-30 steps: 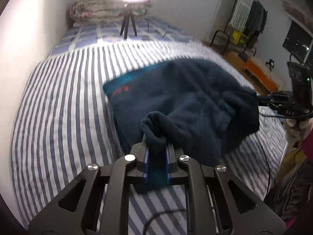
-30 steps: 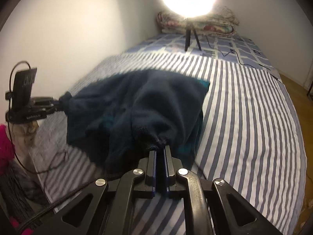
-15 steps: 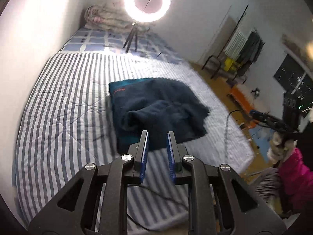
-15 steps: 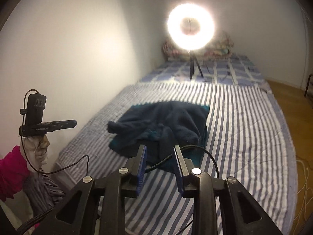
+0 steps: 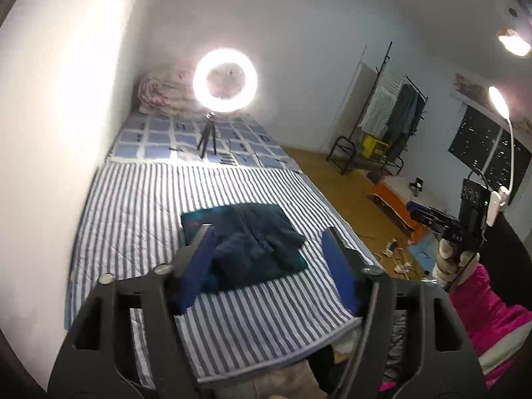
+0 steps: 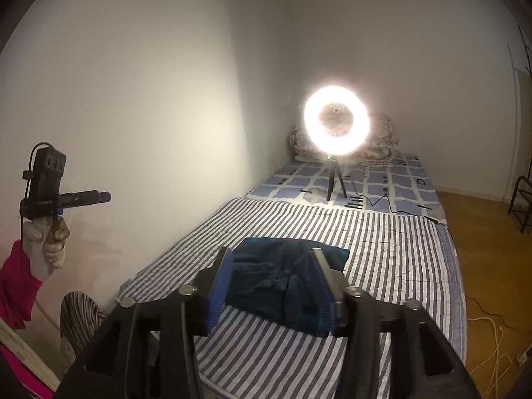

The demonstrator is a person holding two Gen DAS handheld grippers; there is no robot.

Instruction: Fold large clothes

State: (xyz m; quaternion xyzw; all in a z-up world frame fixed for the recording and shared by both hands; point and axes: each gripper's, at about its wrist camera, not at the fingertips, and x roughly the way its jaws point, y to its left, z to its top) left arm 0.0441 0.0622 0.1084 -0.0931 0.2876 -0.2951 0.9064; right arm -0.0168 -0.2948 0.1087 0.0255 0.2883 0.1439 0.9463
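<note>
Both grippers hang above the bed (image 5: 139, 206), clear of the fleece (image 5: 246, 242): left gripper (image 5: 266, 252) and right gripper (image 6: 272, 286) have just been opening, nothing between their jaws. To finish well, I'd tuck the loose rumpled flap flat. The fleece lies mid-bed; its long axis seems to run along the bed, toward the ring light (image 6: 335, 121).
</note>
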